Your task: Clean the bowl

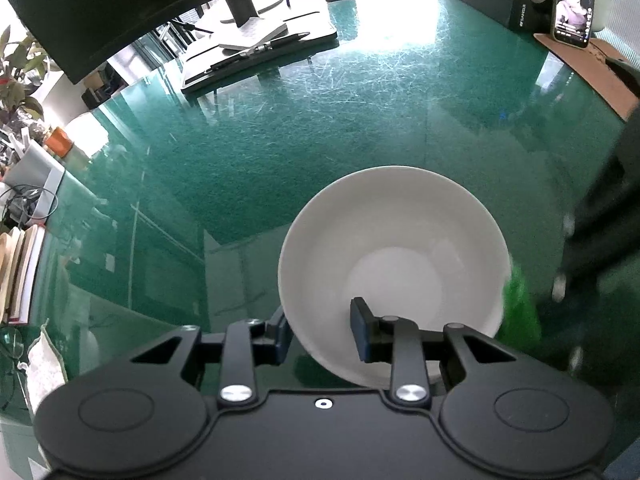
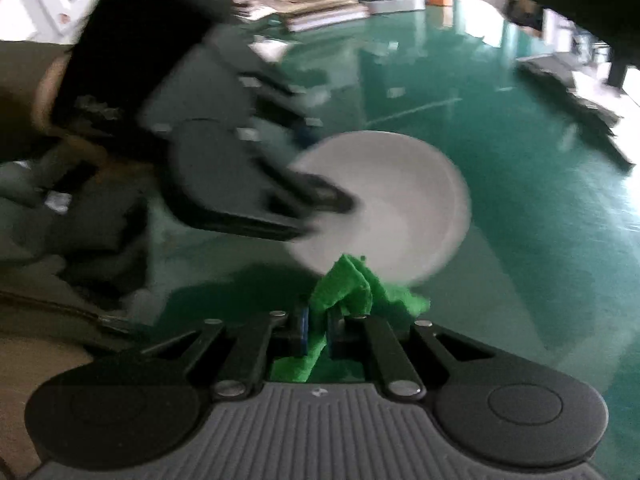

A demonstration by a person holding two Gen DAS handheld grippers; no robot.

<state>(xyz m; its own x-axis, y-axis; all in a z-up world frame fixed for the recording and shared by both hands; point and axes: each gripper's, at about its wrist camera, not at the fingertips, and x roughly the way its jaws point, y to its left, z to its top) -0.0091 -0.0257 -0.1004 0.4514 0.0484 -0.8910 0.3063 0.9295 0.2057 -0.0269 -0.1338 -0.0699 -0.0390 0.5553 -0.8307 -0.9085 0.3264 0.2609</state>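
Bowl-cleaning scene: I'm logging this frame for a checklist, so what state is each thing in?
White bowl: empty, tilted, rim clamped by left gripper.
Left gripper: shut on bowl's rim.
Green cloth: bunched, at bowl's outer rim.
Right gripper: shut on cloth.
Phone: propped up, screen lit.
Green table: scratched, glossy.
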